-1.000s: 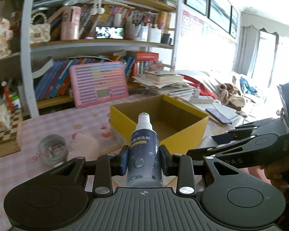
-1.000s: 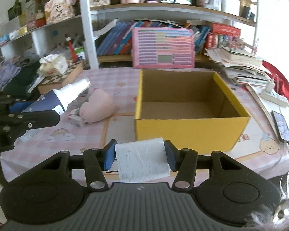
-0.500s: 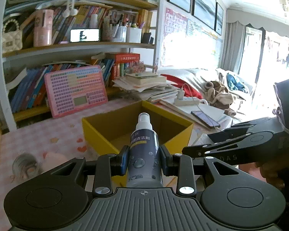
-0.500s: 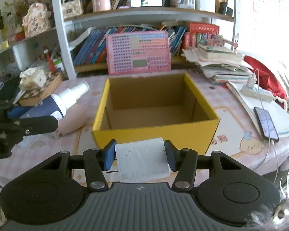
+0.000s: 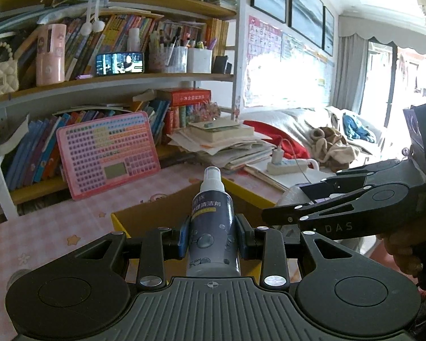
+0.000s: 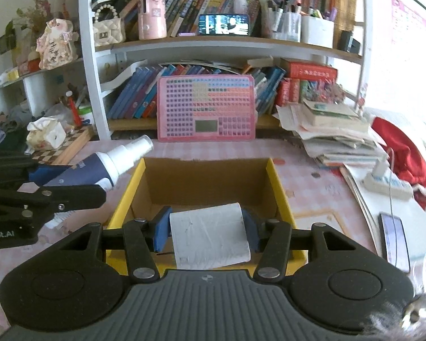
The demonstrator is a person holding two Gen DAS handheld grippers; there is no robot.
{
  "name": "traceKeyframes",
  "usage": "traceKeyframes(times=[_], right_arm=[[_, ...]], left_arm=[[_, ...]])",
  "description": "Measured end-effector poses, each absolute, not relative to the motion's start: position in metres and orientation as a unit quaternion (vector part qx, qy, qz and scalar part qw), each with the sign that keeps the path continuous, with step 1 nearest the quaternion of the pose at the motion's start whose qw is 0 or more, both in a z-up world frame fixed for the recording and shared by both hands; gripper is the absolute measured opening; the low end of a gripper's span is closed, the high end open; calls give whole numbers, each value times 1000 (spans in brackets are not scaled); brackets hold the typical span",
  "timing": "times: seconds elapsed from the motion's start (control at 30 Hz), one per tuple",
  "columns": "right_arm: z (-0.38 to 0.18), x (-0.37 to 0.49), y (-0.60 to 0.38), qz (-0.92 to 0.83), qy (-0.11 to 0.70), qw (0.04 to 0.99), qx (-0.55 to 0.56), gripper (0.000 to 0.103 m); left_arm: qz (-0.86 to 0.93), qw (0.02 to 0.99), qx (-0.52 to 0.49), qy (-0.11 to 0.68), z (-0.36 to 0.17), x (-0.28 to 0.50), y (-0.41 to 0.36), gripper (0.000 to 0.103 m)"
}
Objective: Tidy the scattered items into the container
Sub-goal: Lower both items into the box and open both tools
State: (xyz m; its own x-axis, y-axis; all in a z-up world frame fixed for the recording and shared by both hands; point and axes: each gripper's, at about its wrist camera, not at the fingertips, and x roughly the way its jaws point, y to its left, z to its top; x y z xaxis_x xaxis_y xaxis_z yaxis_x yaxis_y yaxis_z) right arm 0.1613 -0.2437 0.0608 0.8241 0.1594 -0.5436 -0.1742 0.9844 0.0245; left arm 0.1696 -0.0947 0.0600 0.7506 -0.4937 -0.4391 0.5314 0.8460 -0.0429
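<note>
My left gripper [image 5: 212, 234] is shut on a dark blue spray bottle [image 5: 212, 221] with a white nozzle, held upright over the near edge of the yellow cardboard box [image 5: 119, 221]. The bottle also shows in the right wrist view [image 6: 99, 167], at the box's left wall. My right gripper [image 6: 207, 233] is shut on a white paper roll [image 6: 210, 236], held over the front rim of the yellow box [image 6: 278, 187]. The box floor that shows is bare cardboard. The right gripper also shows in the left wrist view [image 5: 312, 199], at the right.
A pink keyboard toy [image 6: 206, 108] leans on the bookshelf behind the box. A stack of books and papers [image 6: 332, 130], a power strip [image 6: 389, 182] and a phone [image 6: 393, 236] lie to the right. A checkered board [image 6: 68, 147] with a tissue bundle is to the left.
Both grippers have moved forward toward the box with their items. The paper roll is now over the front rim and the spray bottle beside the left wall.
</note>
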Motion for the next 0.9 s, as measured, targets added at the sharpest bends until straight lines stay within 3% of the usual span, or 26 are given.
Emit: traceKeyframes(times=[0.3, 0.9], right_arm=[[51, 221, -258, 147, 296, 941, -68, 50], [-23, 305, -251, 284, 404, 845, -203, 50]], left_arm=[[-249, 934, 45, 252, 49, 212, -115, 33], [-229, 892, 89, 378, -6, 272, -147, 33]])
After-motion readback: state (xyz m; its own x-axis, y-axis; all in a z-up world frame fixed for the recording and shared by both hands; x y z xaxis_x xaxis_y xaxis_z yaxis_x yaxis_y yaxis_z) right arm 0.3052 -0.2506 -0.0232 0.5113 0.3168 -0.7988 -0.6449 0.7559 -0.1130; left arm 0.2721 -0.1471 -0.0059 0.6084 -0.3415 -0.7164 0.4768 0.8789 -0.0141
